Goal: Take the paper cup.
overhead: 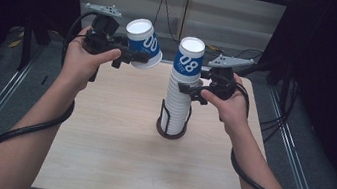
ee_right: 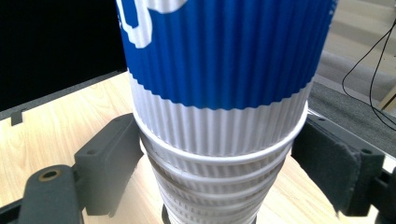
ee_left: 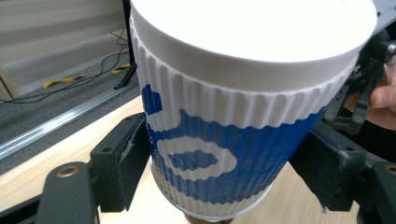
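left gripper (overhead: 129,57): clamped on a single ribbed paper cup (overhead: 143,42), blue-and-white, bottom-up and tilted. It's held in the air at about 10 o'clock from the stack, well apart from it.
left gripper view: the cup (ee_left: 233,140) is squeezed by both jaws on its blue band.
right gripper (overhead: 192,89): jaws are closed around the cup stack (overhead: 182,84), just under the top cup.
cup stack: seated upright in a black wire holder (overhead: 171,125) mid-table (overhead: 106,156).
right gripper view: the stack (ee_right: 219,140) is pinched from both sides.
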`<act>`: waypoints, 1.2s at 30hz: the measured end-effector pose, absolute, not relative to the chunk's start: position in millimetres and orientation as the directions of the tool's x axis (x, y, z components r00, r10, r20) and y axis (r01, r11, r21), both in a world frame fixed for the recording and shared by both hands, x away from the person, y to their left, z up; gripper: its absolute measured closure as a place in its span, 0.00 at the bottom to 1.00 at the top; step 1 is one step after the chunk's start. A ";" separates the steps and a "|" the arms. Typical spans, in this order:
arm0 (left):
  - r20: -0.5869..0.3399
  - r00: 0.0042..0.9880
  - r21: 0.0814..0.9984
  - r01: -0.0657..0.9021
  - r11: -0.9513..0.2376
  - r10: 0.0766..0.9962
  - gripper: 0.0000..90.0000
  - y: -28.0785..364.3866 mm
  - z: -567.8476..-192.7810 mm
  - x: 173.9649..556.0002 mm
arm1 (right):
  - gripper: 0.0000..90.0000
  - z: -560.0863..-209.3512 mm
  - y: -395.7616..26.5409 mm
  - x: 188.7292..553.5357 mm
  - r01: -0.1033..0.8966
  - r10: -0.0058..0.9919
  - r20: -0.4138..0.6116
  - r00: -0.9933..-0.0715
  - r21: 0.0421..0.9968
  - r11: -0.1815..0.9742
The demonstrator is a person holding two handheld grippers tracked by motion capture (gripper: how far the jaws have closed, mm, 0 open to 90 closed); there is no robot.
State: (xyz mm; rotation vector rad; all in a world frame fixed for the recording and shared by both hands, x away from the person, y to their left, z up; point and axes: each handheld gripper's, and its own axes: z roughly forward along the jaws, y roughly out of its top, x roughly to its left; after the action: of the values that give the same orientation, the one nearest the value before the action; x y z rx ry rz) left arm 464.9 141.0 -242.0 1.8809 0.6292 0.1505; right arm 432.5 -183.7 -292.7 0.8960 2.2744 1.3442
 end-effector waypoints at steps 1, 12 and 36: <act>-0.193 0.850 0.896 0.356 -0.265 0.490 0.26 141.5 -244.2 464.6 | 0.17 -292.9 -183.9 432.3 0.340 0.673 0.018 -0.739 0.873 0.350; -0.195 0.845 0.885 0.371 -0.282 0.498 0.26 146.0 -263.5 460.8 | 0.16 -294.2 -183.9 430.3 0.324 0.672 0.008 -0.740 0.881 0.346; -0.181 0.851 0.854 0.385 -0.350 0.493 0.26 150.8 -293.8 452.1 | 0.15 -307.2 -191.7 415.2 0.327 0.645 0.016 -0.764 0.871 0.366</act>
State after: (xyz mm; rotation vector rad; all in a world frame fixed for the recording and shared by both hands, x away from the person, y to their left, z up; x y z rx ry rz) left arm 452.1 150.8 -293.8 1.9800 0.6468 0.1298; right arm 415.2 -191.7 -307.2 0.8547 2.3044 1.3557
